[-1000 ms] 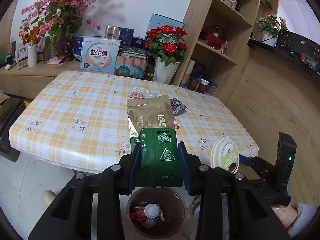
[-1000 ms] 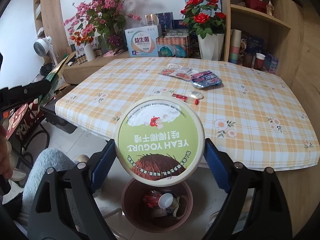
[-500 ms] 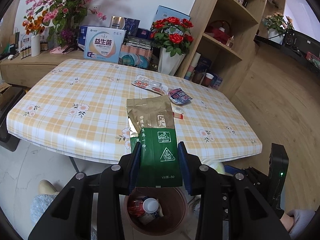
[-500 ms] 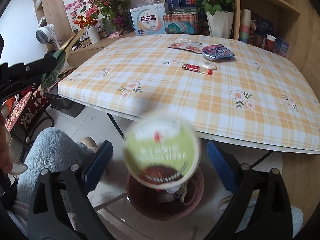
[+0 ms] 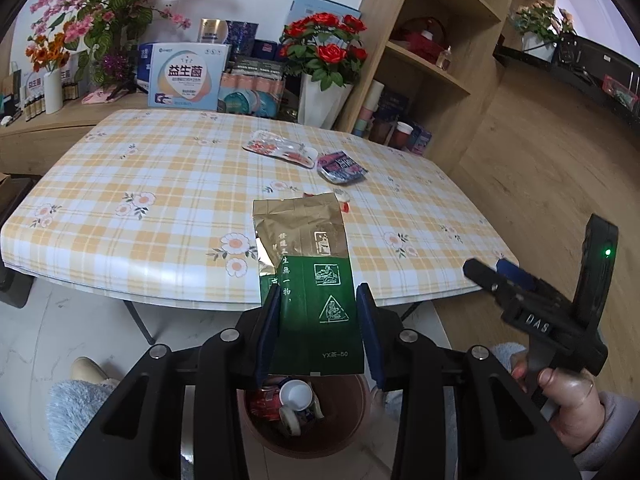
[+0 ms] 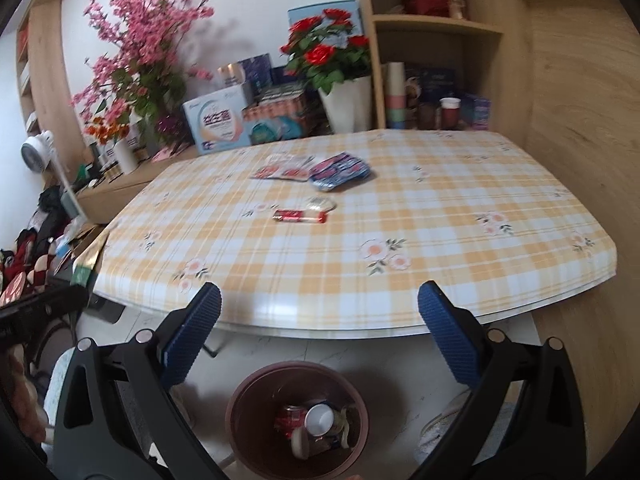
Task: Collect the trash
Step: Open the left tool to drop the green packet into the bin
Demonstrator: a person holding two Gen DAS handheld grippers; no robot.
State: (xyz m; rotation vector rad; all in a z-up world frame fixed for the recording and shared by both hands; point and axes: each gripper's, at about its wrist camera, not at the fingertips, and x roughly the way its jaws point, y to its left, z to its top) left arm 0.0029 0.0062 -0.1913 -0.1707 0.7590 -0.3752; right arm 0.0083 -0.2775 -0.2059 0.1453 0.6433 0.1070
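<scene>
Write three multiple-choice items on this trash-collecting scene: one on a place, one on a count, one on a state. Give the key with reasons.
1. Where is the round brown waste bin?
A. on the checked table
B. on the floor by the table's near edge
C. on a shelf

2. How many red roses bouquets in white wrap stand behind the yellow checked table?
A. one
B. two
C. three

3. How are the right gripper jaws?
A. clamped on a lid
B. shut on nothing
C. wide open, nothing between them

Key: 1 B, the bin sits on pale tiles below the edge. 2 A, a single bouquet shows. 3 C, the blue pads stand far apart.
</scene>
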